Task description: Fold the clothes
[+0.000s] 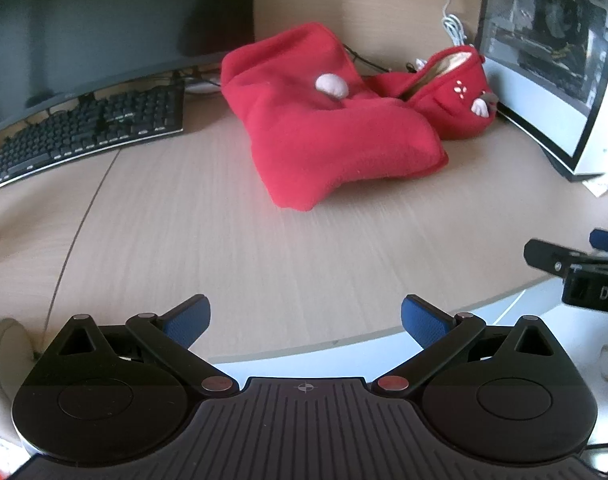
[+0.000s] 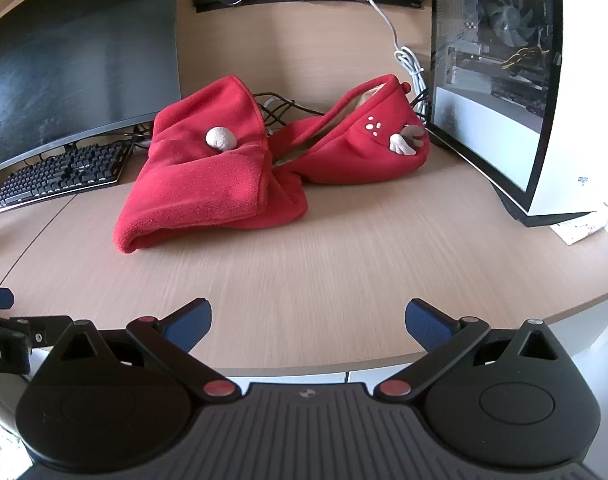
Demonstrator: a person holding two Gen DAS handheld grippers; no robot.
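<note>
Toward the back of the desk: red fleece garment, rumpled, partly doubled over itself, near fold rolled thick. Pale pom-pom tail on top of left mass. Hood flopped to the right, cream lining showing, paw print and small white appendages on its side, nearly touching PC case. Cables behind, just beside the fabric. Keyboard and monitor off to the left.

Left gripper spread wide, empty, low over near desk edge, well apart from garment. Right gripper likewise spread, empty, alongside.

Judged step: first reach, nothing yet flattened. Best approach probably: take two separate edges, one per gripper, left on the rolled near fold, right near the hood neck. Pinch single layers only if possible; thick fleece likely to bunch. Drag toward open desk centre before spreading. Risk: snagging cables, knocking the case.
</note>
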